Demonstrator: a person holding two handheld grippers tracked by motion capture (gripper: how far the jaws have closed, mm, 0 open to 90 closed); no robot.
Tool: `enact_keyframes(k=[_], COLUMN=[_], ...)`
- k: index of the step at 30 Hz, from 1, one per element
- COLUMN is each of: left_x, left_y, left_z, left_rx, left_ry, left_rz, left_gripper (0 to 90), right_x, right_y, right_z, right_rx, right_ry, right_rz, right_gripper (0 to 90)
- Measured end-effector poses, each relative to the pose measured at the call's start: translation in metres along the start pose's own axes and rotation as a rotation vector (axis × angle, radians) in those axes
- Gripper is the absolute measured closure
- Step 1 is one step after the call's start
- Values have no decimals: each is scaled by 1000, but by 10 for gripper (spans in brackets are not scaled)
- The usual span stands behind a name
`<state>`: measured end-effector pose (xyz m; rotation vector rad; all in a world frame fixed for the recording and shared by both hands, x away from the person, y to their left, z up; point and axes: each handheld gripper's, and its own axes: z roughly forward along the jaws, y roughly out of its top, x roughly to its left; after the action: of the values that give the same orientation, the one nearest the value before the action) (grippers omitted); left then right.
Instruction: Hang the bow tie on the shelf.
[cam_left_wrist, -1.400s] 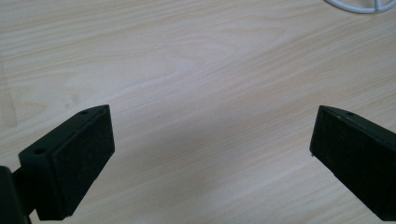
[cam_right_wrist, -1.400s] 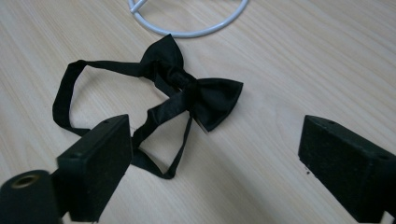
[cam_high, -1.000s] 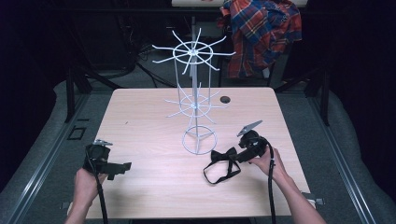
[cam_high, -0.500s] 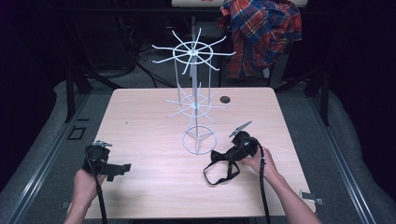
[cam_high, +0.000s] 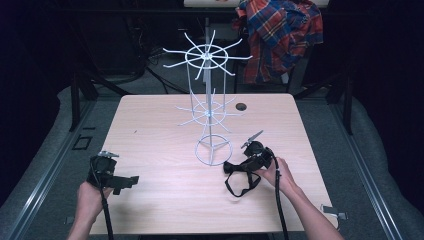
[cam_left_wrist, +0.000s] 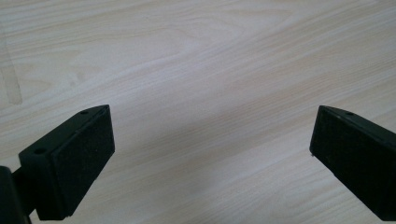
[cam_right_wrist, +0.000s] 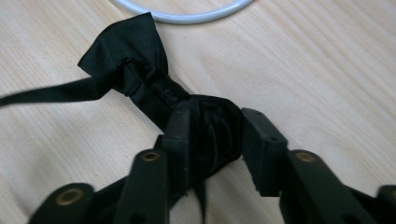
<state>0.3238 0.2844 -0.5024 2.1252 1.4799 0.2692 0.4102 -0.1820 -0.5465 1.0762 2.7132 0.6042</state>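
While the right gripper (cam_right_wrist: 212, 135) pinches one wing of the black bow tie (cam_high: 239, 172) near the desk's (cam_high: 150, 125) right front, beside the white wire rack's (cam_high: 207, 112) base ring, its strap probably loops frontward (unclear); left gripper (cam_left_wrist: 210, 154) gapes wide, front-left, well apart.

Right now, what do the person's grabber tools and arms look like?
Both tools are black. The left gripper and right gripper each have two blocky flat-padded jaws, a grey plate on top and a black cable trailing back. The forearms are bare, with no sleeves.
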Motion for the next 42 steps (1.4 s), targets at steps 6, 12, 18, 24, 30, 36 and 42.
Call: enact_keyframes(k=[6, 12, 18, 24, 30, 36, 42], left_x=[-2, -6, -6, -5, -2, 1, -1], left_y=[3, 6, 6, 5, 1, 0, 3], left_z=[2, 3, 3, 2, -1, -2, 0], left_rx=[0, 0, 3, 2, 0, -2, 0], left_ry=[-2, -3, -6, -3, 2, 6, -1], left_rz=[9, 17, 17, 16, 2, -11, -2], left_gripper=[0, 0, 0, 0, 0, 0, 0], right_x=[0, 5, 12, 25, 26, 25, 26], right_y=[-2, -4, 2, 0, 0, 1, 1], right_z=[-5, -12, -27, -9, 5, 3, 0], right_rx=[12, 53, -8, -17, 37, 32, 30], right_ry=[-3, 55, 50, 30, 28, 38, 29], right_rz=[59, 63, -40, -164, -169, -157, -133], right_gripper=[750, 709, 537, 441, 549, 728, 815])
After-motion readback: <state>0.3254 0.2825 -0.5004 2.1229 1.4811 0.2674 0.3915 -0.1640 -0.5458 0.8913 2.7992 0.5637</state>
